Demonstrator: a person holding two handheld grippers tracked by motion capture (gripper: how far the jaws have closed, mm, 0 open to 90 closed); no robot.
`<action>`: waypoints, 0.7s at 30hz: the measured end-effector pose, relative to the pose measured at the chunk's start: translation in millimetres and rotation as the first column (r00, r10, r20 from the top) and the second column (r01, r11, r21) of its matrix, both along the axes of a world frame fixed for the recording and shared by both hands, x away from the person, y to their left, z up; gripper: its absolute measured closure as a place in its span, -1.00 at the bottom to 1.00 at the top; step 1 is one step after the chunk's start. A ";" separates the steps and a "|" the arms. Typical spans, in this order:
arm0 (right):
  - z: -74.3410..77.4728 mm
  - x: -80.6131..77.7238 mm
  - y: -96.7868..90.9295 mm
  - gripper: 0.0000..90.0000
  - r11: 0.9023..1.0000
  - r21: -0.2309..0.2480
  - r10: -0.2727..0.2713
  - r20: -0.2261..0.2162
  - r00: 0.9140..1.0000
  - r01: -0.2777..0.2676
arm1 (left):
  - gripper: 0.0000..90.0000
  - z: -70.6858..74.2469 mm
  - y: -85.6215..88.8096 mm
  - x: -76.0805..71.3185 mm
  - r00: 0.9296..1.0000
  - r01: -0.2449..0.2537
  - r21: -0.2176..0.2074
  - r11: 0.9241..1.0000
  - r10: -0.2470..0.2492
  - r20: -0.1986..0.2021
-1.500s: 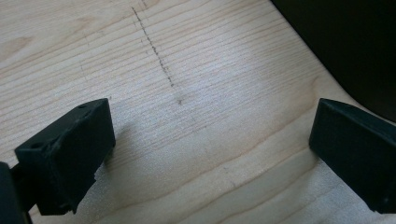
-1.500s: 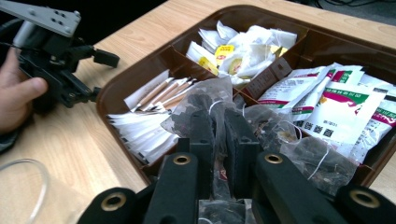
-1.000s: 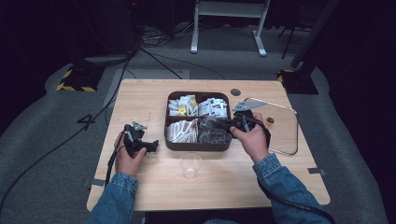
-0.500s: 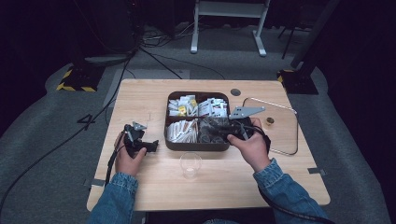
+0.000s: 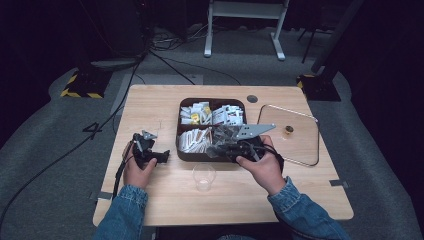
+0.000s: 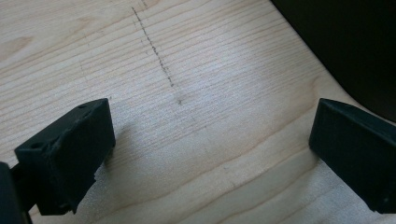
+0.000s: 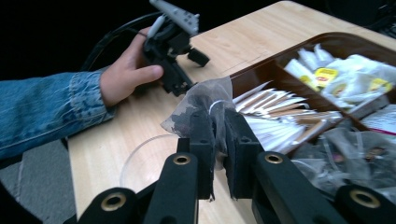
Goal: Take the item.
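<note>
Pale wooden table (image 5: 150,105) on grey carpet (image 5: 45,150), dark room

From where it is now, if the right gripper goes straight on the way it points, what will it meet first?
Probably the left gripper and the hand holding it. The right gripper, shut on a tea bag, points across the table at them; depth is unclear.

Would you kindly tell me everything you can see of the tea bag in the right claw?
The tea bag is a translucent grey mesh sachet with dark contents, crumpled, with a thin white string looped across it. The right claw is shut on its lower part, holding it above the brown box's near edge, close to the clear cup.
</note>
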State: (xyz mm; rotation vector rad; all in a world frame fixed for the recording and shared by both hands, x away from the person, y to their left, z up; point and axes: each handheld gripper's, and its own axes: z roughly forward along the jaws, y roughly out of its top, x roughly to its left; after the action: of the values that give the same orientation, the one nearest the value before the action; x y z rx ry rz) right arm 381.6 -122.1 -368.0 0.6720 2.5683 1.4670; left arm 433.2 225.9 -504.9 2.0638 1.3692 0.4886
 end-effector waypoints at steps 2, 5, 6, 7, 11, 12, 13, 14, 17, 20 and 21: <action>-1.5 -3.0 3.4 0.85 1.000 -0.006 0.014 0.002 1.000 -0.014 | -0.99 0.0 0.0 0.0 1.000 0.000 0.000 1.000 0.000 0.000; -2.4 -6.3 6.6 0.85 1.000 -0.009 0.027 0.005 1.000 -0.027 | -0.99 0.0 0.0 0.0 1.000 0.000 0.000 1.000 0.000 0.000; -3.1 -7.2 7.6 0.85 0.999 -0.010 0.033 0.002 0.999 -0.033 | -0.99 0.0 0.0 0.0 1.000 0.000 0.000 1.000 0.000 0.000; -3.7 -7.9 8.2 0.85 0.999 -0.011 0.035 -0.003 0.999 -0.035 | -0.99 0.0 0.0 0.0 1.000 0.000 0.000 1.000 0.000 0.000; -7.9 -12.2 13.0 0.85 0.998 -0.013 0.059 -0.023 0.998 -0.059 | -0.99 0.0 0.0 0.0 1.000 0.000 0.000 1.000 0.000 0.000; -8.8 -13.3 14.2 0.85 0.998 -0.014 0.065 -0.026 0.998 -0.066 | -0.99 0.0 0.0 0.0 1.000 0.000 0.000 1.000 0.000 0.000; -10.0 -14.5 15.8 0.85 0.997 -0.016 0.073 -0.029 0.997 -0.073 | -0.99 0.0 0.0 0.0 1.000 -0.001 -0.001 1.000 0.001 0.000; -10.9 -15.7 17.1 0.85 0.997 -0.018 0.077 -0.035 0.996 -0.078 | -0.99 0.0 0.0 0.0 1.000 0.000 0.000 1.000 0.000 0.000; -14.7 -18.4 20.8 0.85 0.995 -0.024 0.093 -0.046 0.995 -0.094 | -0.99 0.0 0.0 0.0 1.000 0.000 0.000 1.000 0.000 0.000; -17.4 -19.9 23.2 0.85 0.995 -0.026 0.098 -0.051 0.994 -0.100 | -0.99 0.0 0.0 0.0 1.000 0.000 0.000 1.000 0.000 0.000; -18.6 -19.9 23.8 0.85 0.994 -0.029 0.099 -0.050 0.994 -0.101 | -0.99 0.0 0.0 0.0 1.000 0.000 0.000 1.000 0.000 0.001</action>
State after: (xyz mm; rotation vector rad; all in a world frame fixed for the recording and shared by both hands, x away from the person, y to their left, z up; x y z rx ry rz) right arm 361.7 -98.3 -386.6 0.5904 2.6928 1.4528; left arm 433.2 225.8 -505.0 2.0630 1.3693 0.4892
